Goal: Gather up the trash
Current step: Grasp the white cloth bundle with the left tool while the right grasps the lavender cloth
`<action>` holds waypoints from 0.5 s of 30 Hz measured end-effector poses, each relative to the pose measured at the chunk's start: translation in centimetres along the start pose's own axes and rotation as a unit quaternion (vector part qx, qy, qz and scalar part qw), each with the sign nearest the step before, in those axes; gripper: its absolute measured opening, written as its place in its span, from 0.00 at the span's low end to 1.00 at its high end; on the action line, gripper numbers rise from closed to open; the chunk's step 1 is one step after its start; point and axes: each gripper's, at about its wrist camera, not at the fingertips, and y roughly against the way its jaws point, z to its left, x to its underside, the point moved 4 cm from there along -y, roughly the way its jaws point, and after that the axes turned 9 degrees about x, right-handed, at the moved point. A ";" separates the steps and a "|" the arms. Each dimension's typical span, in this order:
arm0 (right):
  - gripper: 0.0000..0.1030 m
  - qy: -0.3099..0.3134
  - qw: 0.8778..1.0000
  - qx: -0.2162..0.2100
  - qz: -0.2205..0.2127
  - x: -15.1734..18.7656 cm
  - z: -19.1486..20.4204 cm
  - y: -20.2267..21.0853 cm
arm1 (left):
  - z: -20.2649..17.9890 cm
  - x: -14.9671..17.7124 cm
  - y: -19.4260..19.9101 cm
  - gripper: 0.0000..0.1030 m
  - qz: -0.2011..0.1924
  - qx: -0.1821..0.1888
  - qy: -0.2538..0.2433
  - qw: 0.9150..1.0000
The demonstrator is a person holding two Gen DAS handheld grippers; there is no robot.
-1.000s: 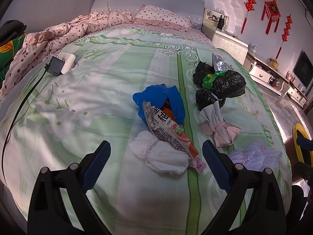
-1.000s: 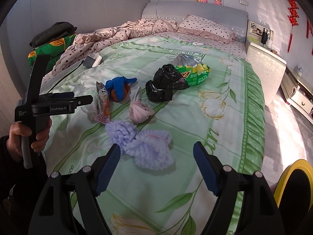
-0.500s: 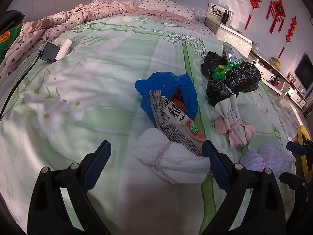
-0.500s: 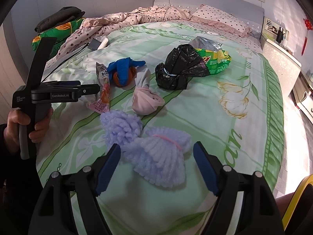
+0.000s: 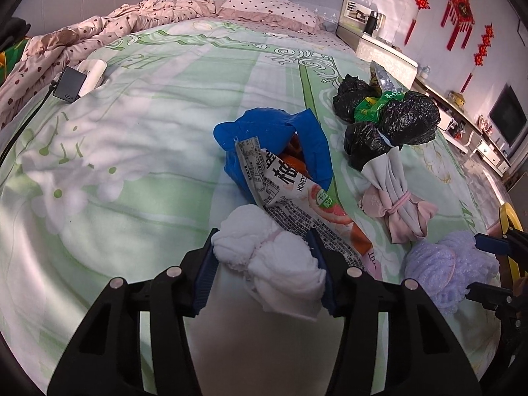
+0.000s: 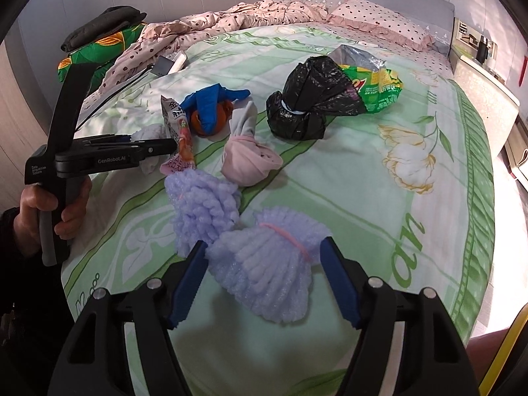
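On the green bedspread [image 5: 165, 151] lies a white sock bundle [image 5: 274, 264]. My left gripper [image 5: 263, 241] is closing on it, and both blue pads touch its sides. A printed snack wrapper [image 5: 297, 198] lies against it, with a blue bag [image 5: 264, 132] around something orange behind. In the right wrist view a fluffy purple bundle [image 6: 264, 274] sits between the fingers of my right gripper [image 6: 263, 244]. Those jaws are narrowing, and the pads stand at its edges without squeezing. Further back are black bags [image 6: 307, 105] and a green chip bag [image 6: 379, 89].
A pink and grey tied bundle [image 6: 247, 158] lies mid-bed. A dark charger with its cable [image 5: 69, 82] and a pink dotted duvet [image 5: 99, 29] are at the far left. A nightstand [image 5: 379, 43] stands beside the headboard. A yellow-rimmed object [image 5: 508, 224] stands off the bed's right side.
Both grippers have sunk toward the bed and come closer to the bundles. The left jaws have narrowed from wide apart onto the white bundle. The right jaws have narrowed slightly around the purple bundle.
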 end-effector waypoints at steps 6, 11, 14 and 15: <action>0.64 -0.007 1.000 -0.002 0.009 0.7 -0.6 -0.2 | 0.0 0.1 0.2 0.43 -0.001 -0.002 0.002 1.000; 0.53 -0.006 1.000 0.001 0.006 0.5 -0.3 -0.5 | 0.1 0.1 0.7 0.41 0.000 -0.003 0.007 1.000; 0.46 -0.008 1.000 0.008 0.003 0.6 -0.3 -0.4 | 0.1 0.2 1.5 0.40 0.000 -0.004 0.008 1.000; 0.43 -0.012 1.000 0.010 -0.003 0.6 -0.4 -0.1 | 0.1 0.3 1.8 0.39 -0.002 -0.004 0.007 1.000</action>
